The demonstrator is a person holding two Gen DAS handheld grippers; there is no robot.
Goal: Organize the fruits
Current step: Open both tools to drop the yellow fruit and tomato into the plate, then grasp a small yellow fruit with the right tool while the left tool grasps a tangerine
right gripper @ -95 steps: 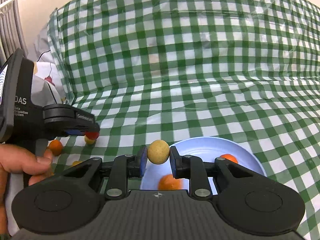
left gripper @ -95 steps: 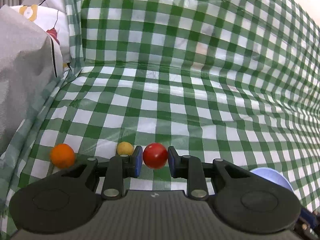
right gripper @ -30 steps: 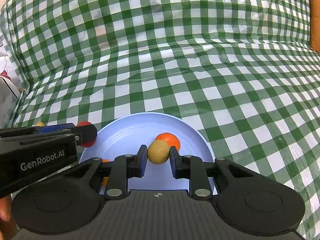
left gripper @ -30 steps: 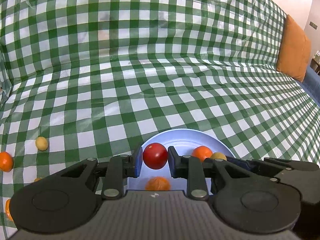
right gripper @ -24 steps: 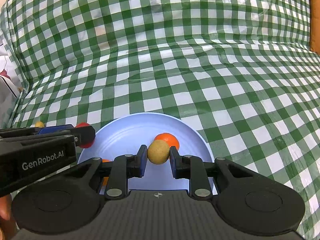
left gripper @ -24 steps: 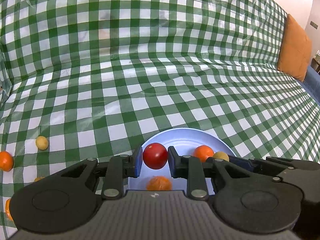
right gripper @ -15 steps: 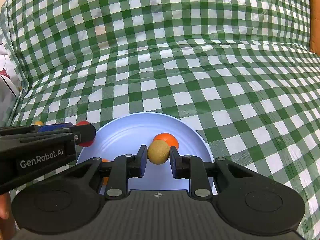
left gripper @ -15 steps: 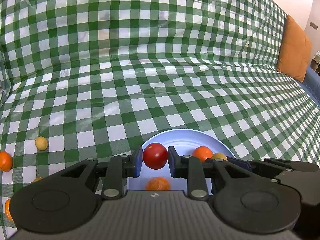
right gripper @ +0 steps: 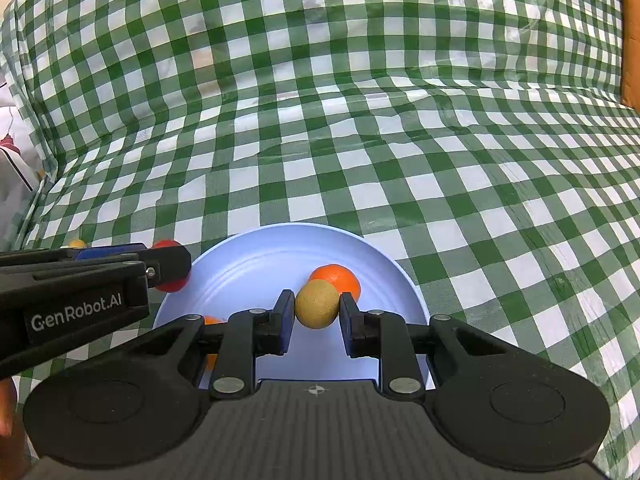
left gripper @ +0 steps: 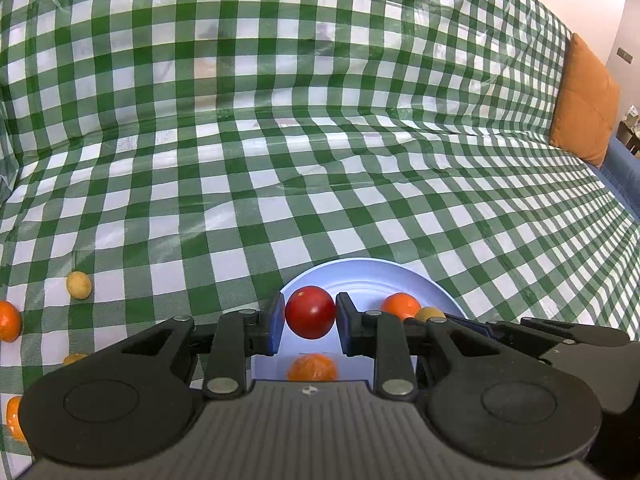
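My left gripper point(left gripper: 310, 318) is shut on a red round fruit point(left gripper: 310, 317) and holds it over the left part of a light blue plate point(left gripper: 360, 276). My right gripper point(right gripper: 316, 309) is shut on a tan round fruit point(right gripper: 317, 308) over the same plate point(right gripper: 248, 268). An orange fruit point(right gripper: 338, 275) lies on the plate behind the tan one; it also shows in the left wrist view point(left gripper: 399, 305). Another orange fruit point(left gripper: 312, 367) lies on the plate under my left gripper. The left gripper point(right gripper: 170, 266) with its red fruit shows at the plate's left edge in the right wrist view.
The plate sits on a green-and-white checked cloth point(left gripper: 320, 160). Loose fruits lie on the cloth to the left: a yellow one point(left gripper: 79, 285) and orange ones point(left gripper: 8, 320) point(left gripper: 15, 418). An orange cushion point(left gripper: 584, 100) stands at the far right.
Since 3.2 s ago both grippers have carried their fruits to above the plate. Over the last second they have hardly moved.
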